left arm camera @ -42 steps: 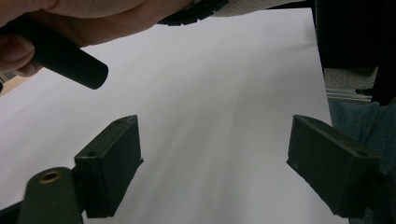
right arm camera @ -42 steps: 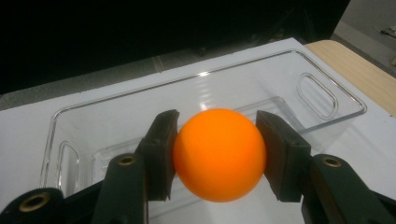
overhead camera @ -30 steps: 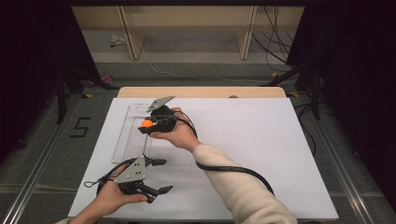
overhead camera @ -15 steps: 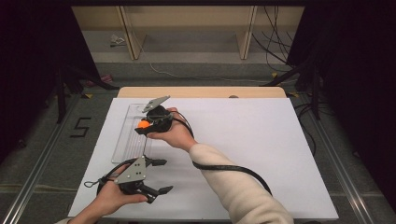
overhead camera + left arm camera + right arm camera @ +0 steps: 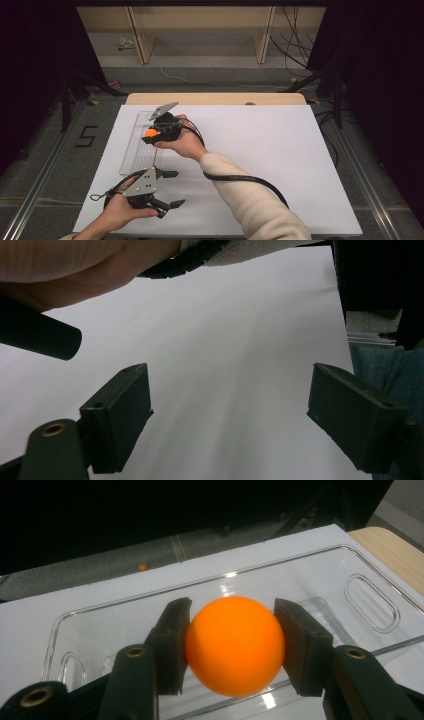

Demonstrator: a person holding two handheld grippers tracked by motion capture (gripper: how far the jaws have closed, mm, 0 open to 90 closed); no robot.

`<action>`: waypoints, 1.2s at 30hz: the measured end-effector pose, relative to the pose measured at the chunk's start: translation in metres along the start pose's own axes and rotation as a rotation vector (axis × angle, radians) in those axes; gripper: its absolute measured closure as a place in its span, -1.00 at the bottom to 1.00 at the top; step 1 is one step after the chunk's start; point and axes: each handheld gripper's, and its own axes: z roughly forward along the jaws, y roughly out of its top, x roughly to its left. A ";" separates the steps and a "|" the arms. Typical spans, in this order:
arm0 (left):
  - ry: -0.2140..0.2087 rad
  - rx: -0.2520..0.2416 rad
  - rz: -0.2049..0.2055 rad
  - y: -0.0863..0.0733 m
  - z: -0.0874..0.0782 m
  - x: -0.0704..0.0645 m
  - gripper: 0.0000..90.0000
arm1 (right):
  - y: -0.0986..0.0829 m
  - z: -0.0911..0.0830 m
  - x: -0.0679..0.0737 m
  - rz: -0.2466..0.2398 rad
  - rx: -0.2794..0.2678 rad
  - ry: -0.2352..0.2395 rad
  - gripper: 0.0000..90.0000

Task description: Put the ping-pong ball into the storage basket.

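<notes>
The right gripper (image 5: 232,647) has its two black jaws squeezed tight on an orange ball (image 5: 235,645), one jaw on each side, w/ the ball touching both. In the high view the same right gripper (image 5: 156,134) is held up over the clear plastic tray (image 5: 134,150), and the orange ball (image 5: 150,133) shows as a small bright dot at its tip. The tray lies on the left part of the white table top (image 5: 280,165), near the far edge. From the right gripper view the tray (image 5: 320,575) sits right under the ball, w/ handle slots at both ends. A tiny orange dot (image 5: 143,567) lies far off on the dark floor; too small to tell what it is.

The left gripper (image 5: 227,420) has its jaws spread wide apart w/ nothing between them, just white table below. In the high view the left gripper (image 5: 165,190) is at the near left of the table, close to the tray's near end but not touching it. The right arm's cream sleeve (image 5: 250,200) crosses beside it.
</notes>
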 end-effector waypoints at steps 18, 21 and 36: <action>-0.004 0.001 0.001 0.000 0.000 0.000 -0.62 | 0.002 0.011 0.001 -0.004 0.015 0.008 0.14; -0.004 0.001 0.001 0.000 0.001 0.000 -0.62 | 0.002 0.012 0.001 -0.004 0.019 0.008 0.14; -0.005 0.001 0.002 0.000 0.000 0.000 -0.62 | 0.002 0.021 0.001 -0.006 0.045 0.016 0.14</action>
